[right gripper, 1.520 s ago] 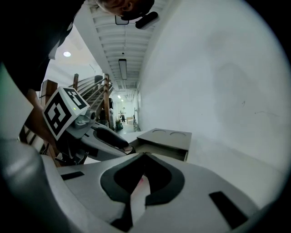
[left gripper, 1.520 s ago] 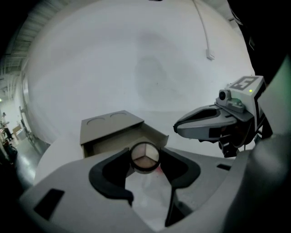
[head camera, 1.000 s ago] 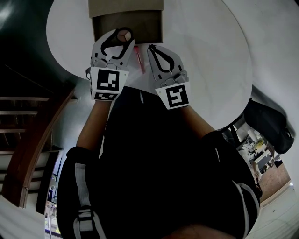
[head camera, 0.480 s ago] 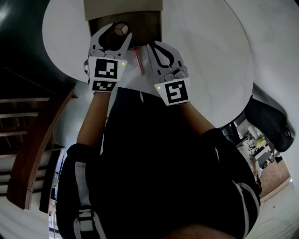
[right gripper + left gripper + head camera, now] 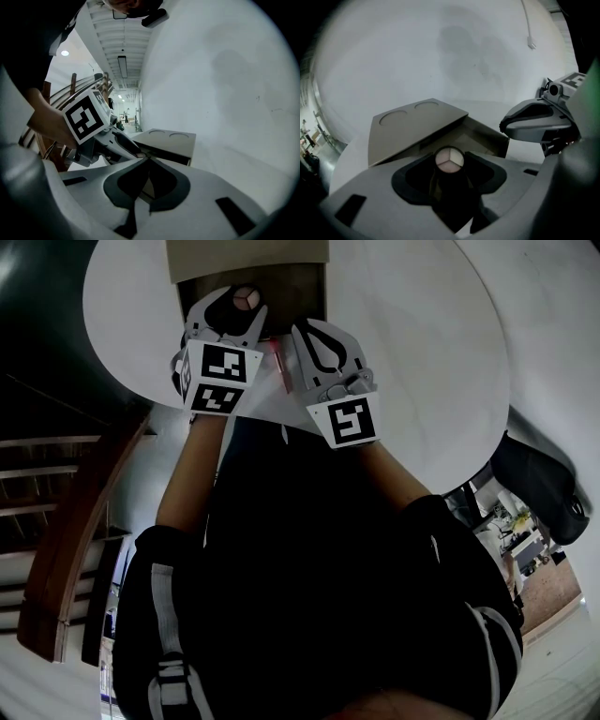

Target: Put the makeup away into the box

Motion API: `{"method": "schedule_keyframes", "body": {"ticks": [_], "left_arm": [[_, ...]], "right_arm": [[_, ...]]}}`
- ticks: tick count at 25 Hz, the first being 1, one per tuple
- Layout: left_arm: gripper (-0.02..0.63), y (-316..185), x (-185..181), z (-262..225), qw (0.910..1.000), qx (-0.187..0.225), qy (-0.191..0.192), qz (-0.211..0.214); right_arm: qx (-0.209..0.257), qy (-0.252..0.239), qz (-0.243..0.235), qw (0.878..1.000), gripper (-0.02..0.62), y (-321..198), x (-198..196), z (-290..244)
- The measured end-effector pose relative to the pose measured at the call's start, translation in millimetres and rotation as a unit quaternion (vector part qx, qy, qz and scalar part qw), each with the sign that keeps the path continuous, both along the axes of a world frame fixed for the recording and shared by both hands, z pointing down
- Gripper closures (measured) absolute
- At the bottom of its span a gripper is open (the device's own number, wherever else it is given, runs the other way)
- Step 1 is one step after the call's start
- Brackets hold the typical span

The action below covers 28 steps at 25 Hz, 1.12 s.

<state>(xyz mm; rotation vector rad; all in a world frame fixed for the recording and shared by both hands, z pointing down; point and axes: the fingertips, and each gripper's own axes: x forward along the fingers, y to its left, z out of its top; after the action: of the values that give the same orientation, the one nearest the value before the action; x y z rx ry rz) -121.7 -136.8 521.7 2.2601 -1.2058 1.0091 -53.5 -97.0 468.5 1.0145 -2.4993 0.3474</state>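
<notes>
My left gripper (image 5: 234,304) is shut on a dark cylindrical makeup jar (image 5: 247,298) with a pale round top split into three segments (image 5: 450,159). It holds the jar tilted down over the open tan box (image 5: 281,287), whose raised lid (image 5: 412,126) shows two round imprints. A thin red makeup pencil (image 5: 277,362) lies on the white table (image 5: 412,352) between the grippers. My right gripper (image 5: 302,330) hovers just right of the box's front, its jaws (image 5: 149,159) shut with nothing in them. The inside of the box is dark.
The round table's near edge runs just under both grippers. A wooden stair rail (image 5: 75,512) stands at the left and a dark bag (image 5: 544,484) at the right, off the table. A thin white cable (image 5: 529,37) lies on the far side.
My left gripper has gone forward and tipped downward with the jar, from the box's front edge to over its opening. The right gripper has crept slightly towards the box.
</notes>
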Motion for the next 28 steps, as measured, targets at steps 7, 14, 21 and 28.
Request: {"method": "schedule_keyframes", "body": {"ticks": [7,14,21,28], "left_arm": [[0.388,5,4,9,0.9992,-0.029,-0.02,0.016],[0.313,3,-2,-8,0.9998,-0.002,0.015,-0.015],[0.476,9,-8,-64,0.9938,0.102,0.018,-0.04],[0.577,34,1,-125,0.983,0.176,0.019,-0.048]], "right_arm": [[0.004,0.0,0.003,1.0,0.572,2,2,-3],[0.016,0.001,0.006,1.0,0.572,6,4,-11],[0.043,-0.011,0.011,0.999,0.572,13,6,-33],[0.083,-0.022,0.014,0.996,0.572,28,11,-68]]}}
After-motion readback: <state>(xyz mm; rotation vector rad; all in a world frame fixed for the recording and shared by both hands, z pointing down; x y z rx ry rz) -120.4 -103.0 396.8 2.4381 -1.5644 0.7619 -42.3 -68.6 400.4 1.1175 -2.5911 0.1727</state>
